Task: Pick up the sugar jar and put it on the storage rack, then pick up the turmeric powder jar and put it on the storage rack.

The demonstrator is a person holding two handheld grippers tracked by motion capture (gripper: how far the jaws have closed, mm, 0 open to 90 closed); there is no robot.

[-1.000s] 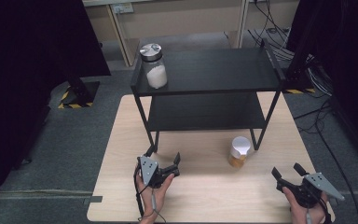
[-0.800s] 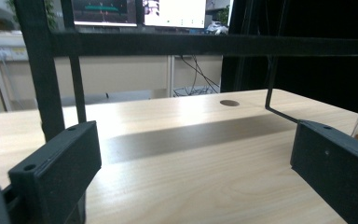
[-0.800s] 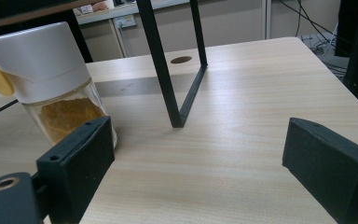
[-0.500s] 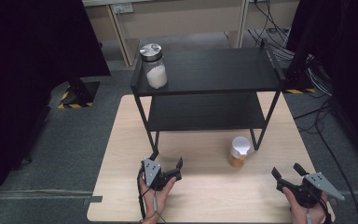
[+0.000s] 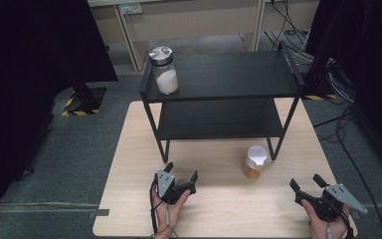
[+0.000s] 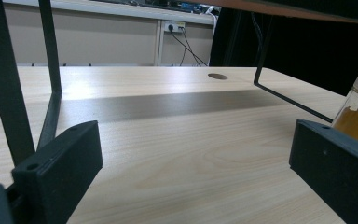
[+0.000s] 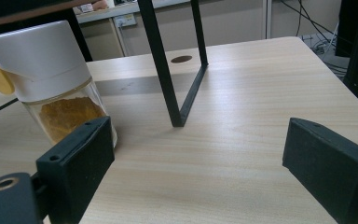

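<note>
both grippers are sitting low at the near edge of the table (image 5: 129, 149), jaws spread wide, nothing between them. left gripper (image 5: 181, 175) is resting near the middle front; right gripper (image 5: 306, 183) is waiting at the front right corner.

the spice jar (image 5: 255, 161), white cap over orange-brown powder, is standing upright on the tabletop just beside the front right leg of the black shelf rack (image 5: 219, 82), between the two grippers and nearer the right one.

risks, as i'm judging them: the jar is crowding that rack leg, so a jaw coming in on that side is likely clipping the leg or nudging the jar over. a grip on the smooth white cap is liable to slip. any lift toward a shelf is risking a knock on the shelf edge.

count: two grippers, one spice jar, one taller glass jar (image 5: 164, 72) with white contents on the top shelf's left corner, one two-tier rack, one table.
</note>
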